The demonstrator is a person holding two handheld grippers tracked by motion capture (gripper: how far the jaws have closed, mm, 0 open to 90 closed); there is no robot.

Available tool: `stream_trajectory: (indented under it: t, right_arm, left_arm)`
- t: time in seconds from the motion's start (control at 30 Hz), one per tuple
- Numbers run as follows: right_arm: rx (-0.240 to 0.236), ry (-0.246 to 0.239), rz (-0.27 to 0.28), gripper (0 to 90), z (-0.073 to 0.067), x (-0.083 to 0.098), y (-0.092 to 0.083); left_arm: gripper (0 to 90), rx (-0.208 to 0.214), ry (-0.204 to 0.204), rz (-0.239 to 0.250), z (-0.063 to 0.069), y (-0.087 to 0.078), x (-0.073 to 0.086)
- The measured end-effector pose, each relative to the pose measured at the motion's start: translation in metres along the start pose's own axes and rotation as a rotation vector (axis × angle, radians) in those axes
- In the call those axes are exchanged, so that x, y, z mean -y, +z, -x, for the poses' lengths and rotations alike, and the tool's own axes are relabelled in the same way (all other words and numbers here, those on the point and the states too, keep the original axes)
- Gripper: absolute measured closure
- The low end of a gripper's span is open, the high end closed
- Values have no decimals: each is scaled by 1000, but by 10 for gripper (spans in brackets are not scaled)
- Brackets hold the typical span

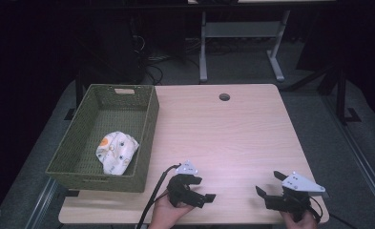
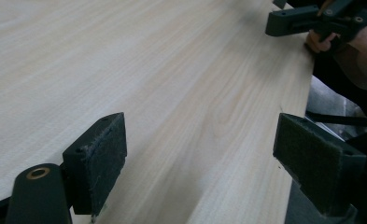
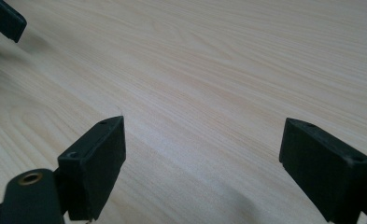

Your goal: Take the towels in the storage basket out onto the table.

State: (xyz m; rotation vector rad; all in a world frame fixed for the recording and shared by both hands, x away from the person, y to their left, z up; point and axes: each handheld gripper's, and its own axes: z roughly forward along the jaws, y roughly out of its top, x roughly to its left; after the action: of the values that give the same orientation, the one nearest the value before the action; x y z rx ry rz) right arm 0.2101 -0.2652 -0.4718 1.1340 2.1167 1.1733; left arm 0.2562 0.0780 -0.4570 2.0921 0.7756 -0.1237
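Resting near the front edge of the counter (image 1: 233,129), the left hand-held gripper (image 1: 206,188) and right hand-held gripper (image 1: 266,183) are both spread, holding nothing. The cloth (image 1: 117,151) already lies inside the basket (image 1: 149,143) left of both; judged complete, nothing else remains to load.

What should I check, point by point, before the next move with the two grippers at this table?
1. Left gripper is open with nothing between its jaws: ok.
2. Right gripper is open with nothing between its jaws: ok.
3. Folded cloth lies inside the green basket, apart from both grippers: ok.
4. Basket sits fully on the table: not ok, its left part hangs past the table's left edge.
5. Bare wood lies between the grippers and the basket, nothing in the way: ok.
6. Cable of the left gripper trails off the near edge, away from the basket: ok.
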Motion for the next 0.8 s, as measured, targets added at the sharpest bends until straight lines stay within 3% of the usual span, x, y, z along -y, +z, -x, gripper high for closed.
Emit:
stream_trajectory:
  t: [0.3, 0.37, 0.47, 0.8]
  right_arm:
    - [4, 7, 0, 142, 3, 1, -1]
    - [9, -3, -4, 142, 2, 1, -1]
    - [12, -9, -7, 142, -1, 1, -2]
    - [24, -4, -7, 142, -2, 2, -3]
  left_arm:
    - [168, 17, -11, 6, -4, -1, -3]
    - [168, -6, -7, 3, -6, -2, -4]
    - [168, -8, -34, 13, -8, -2, -4]
    - [168, -24, -43, 16, -15, -14, -17]
